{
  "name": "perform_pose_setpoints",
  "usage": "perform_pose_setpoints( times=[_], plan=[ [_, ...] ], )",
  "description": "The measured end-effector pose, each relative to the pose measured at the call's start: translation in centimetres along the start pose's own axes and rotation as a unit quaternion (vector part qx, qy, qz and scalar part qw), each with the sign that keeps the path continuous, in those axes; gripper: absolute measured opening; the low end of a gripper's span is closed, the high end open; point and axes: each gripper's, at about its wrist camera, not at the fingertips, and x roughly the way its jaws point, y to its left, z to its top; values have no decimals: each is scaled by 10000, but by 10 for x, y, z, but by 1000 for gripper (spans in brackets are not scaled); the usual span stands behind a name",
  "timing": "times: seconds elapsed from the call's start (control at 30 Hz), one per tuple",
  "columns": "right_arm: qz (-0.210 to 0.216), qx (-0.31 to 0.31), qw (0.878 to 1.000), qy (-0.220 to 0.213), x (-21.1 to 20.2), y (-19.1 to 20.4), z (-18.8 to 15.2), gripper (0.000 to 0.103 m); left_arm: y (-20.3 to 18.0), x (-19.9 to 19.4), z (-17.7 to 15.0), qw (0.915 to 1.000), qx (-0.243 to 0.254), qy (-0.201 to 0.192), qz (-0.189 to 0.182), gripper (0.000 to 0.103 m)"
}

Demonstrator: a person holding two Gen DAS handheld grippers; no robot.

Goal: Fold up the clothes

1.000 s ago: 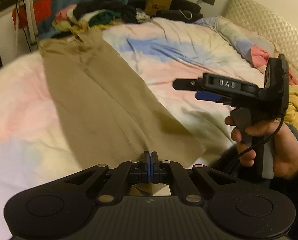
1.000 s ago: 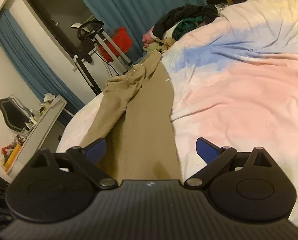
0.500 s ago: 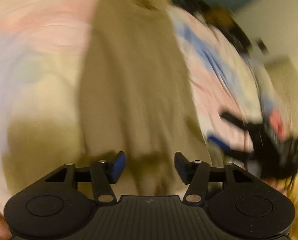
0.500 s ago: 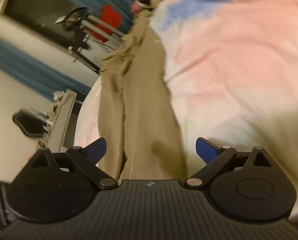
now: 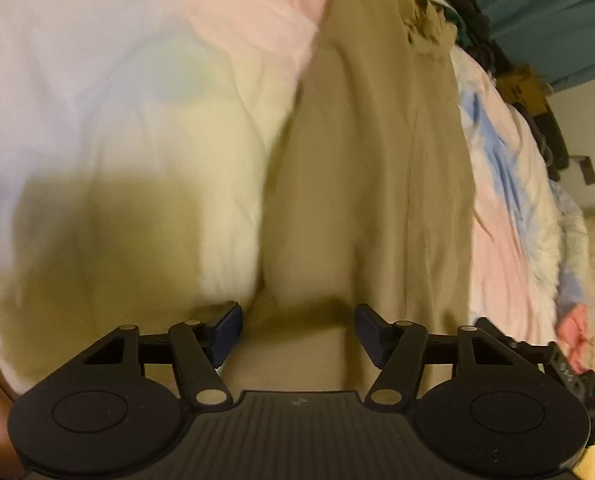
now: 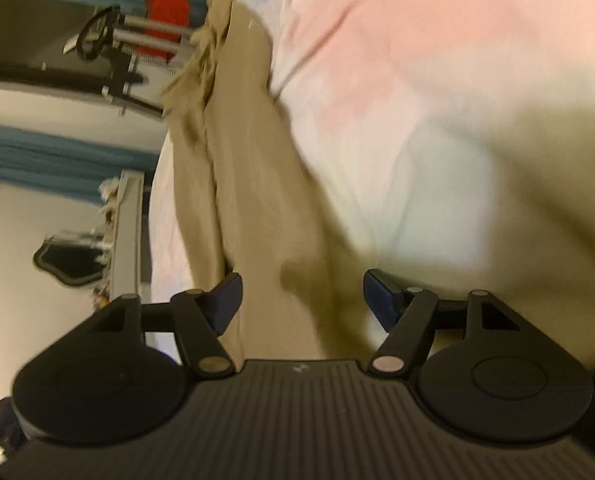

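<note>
I see a pastel duvet across the bed, teal curtains on the left, a white dresser nearby.

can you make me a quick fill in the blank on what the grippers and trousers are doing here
1. Both the left gripper and the right gripper have their jaws ____.
2. The khaki trousers lie stretched along the ____.
3. The curtain behind the clothes pile is ____.

Missing words: open; bed; blue
</note>
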Motion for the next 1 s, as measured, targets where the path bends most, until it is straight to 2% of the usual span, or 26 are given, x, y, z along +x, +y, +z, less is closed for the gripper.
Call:
perform_pose_setpoints(
  times=[0.07, 0.13, 0.17, 0.2, 0.27, 0.3, 0.33, 0.43, 0.5, 0.77, 0.87, 0.93, 1.0],
  plan=[
    [-45, -83, 9998, 152, 0, 3, -8, 69, -2, 3, -6, 9999, 56, 146, -15, 47],
    [-180, -241, 9991, 304, 1, 8, -14, 69, -6, 1, -10, 9997, 212, 140, 68, 34],
    [-263, -329, 9984, 383, 3, 11, -17, 69, -8, -2, -11, 9996, 250, 112, 50, 24],
    [-367, -411, 9975, 446, 3, 14, -19, 64, -7, -9, -12, 9997, 231, 48, -53, 12],
    [-556, -563, 9953, 558, 3, 21, -21, 46, -7, -22, -13, 9995, 193, -80, -257, 6],
    [-553, -564, 9954, 539, -1, 22, -19, 26, -7, -29, -14, 9991, 174, -144, -359, 4],
    [-554, -577, 9955, 518, -4, 24, -18, 11, -6, -35, -15, 9986, 155, -208, -462, 4],
    [-448, -769, 9950, 457, -16, 36, -18, 9, -6, -55, -17, 9962, 97, -400, -768, 4],
    [-289, -960, 9945, 306, -31, 54, -15, 8, -9, -72, -18, 9922, 37, -555, -1113, 3],
    [501, -1669, 9827, -623, -114, 138, 8, 8, -36, -165, -15, 9665, 33, -1475, -2099, 3],
    [665, -1835, 9773, -827, -141, 143, 6, 8, -37, -178, -31, 9608, 30, -1601, -2263, 3],
    [663, -1896, 9759, -849, -151, 134, -4, 8, -33, -179, -48, 9615, 45, -1582, -2245, 3],
    [584, -1904, 9768, -787, -151, 119, -19, 8, -22, -174, -72, 9659, 26, -1503, -2110, 3]
  ],
)
